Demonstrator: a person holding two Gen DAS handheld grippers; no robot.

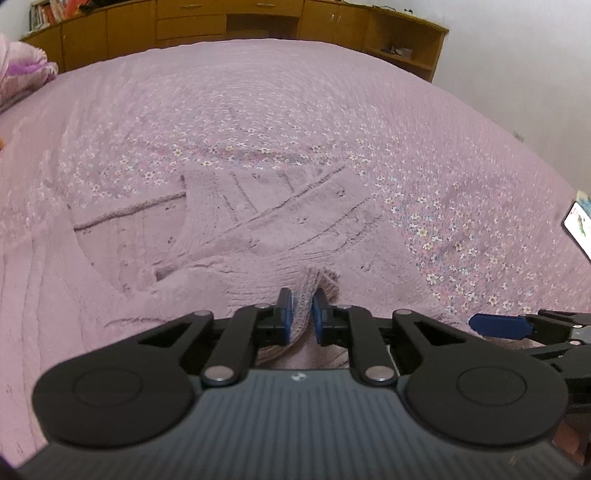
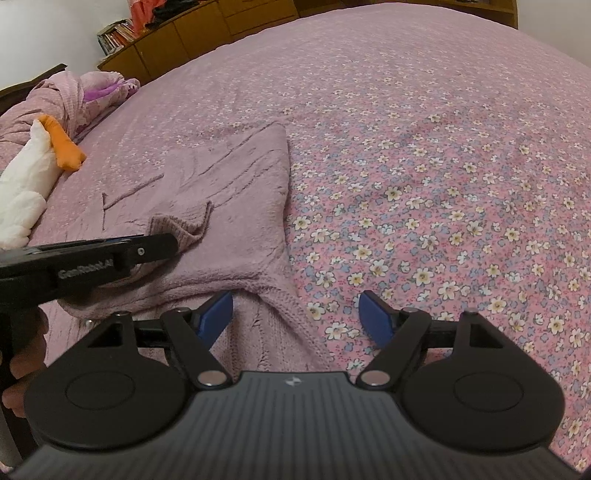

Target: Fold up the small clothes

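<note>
A mauve knitted sweater [image 1: 258, 221] lies on the flowered pink bedspread [image 1: 295, 110]. It also shows in the right wrist view [image 2: 229, 192], with its right edge near the view's middle. My left gripper [image 1: 303, 308] is shut on a pinched fold of the sweater's knit near its front edge. From the right wrist view the left gripper [image 2: 173, 242] reaches in from the left, holding a ribbed corner lifted a little. My right gripper [image 2: 297, 315] is open and empty, its jaws straddling the sweater's near right edge. Its blue fingertip [image 1: 498, 325] shows at the right in the left wrist view.
A white and orange plush toy [image 2: 33, 166] lies at the left by bunched bedding [image 2: 62, 96]. Wooden cabinets [image 1: 229, 26] stand behind the bed. A phone-like screen [image 1: 578, 227] lies at the bed's right edge.
</note>
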